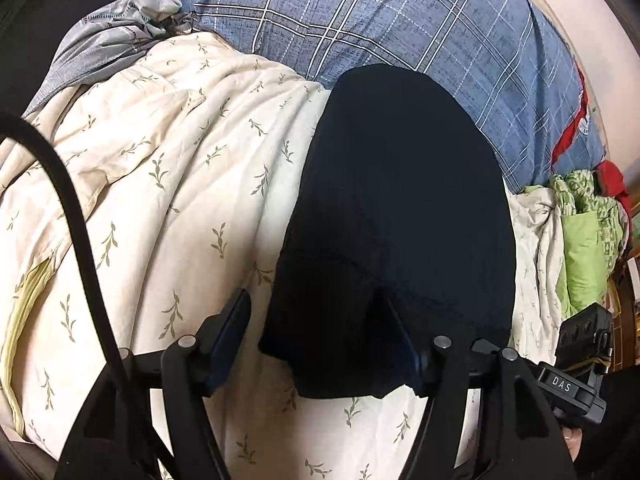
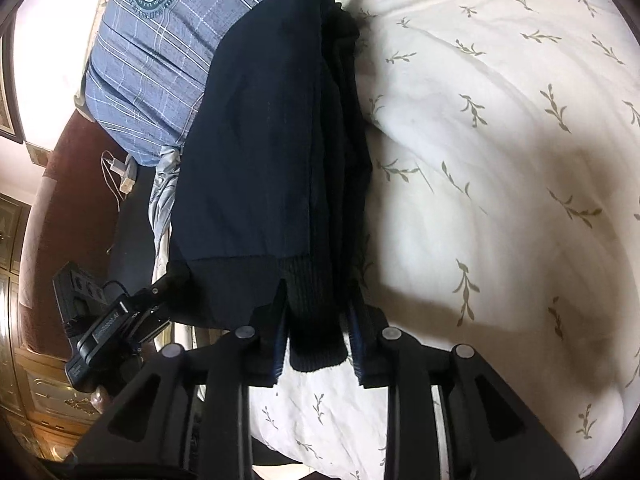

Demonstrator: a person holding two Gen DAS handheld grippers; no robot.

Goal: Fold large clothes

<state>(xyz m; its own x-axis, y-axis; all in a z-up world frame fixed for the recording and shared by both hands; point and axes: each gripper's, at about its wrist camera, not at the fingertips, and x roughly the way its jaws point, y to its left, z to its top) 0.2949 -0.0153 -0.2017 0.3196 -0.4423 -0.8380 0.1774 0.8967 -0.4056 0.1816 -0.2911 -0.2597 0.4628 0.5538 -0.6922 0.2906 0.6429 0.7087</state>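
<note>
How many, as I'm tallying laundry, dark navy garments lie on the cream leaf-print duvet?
1: the dark navy knitted garment lies folded along the cream leaf-print duvet, far end at the blue plaid pillow. Folds may hide another.

Bright indoor light, quilt (image 2: 500,128) nearly washed out, soft shadows lower right, garment (image 1: 400,200) perhaps underexposed, strong fisheye bending, dark vignetted corners.

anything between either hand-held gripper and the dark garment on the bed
Nothing visible. The dark garment lies folded on the leaf-print duvet, and its near edge already sits between the fingers of the left hand-held gripper and of the right hand-held gripper. Both stand open around it.
</note>
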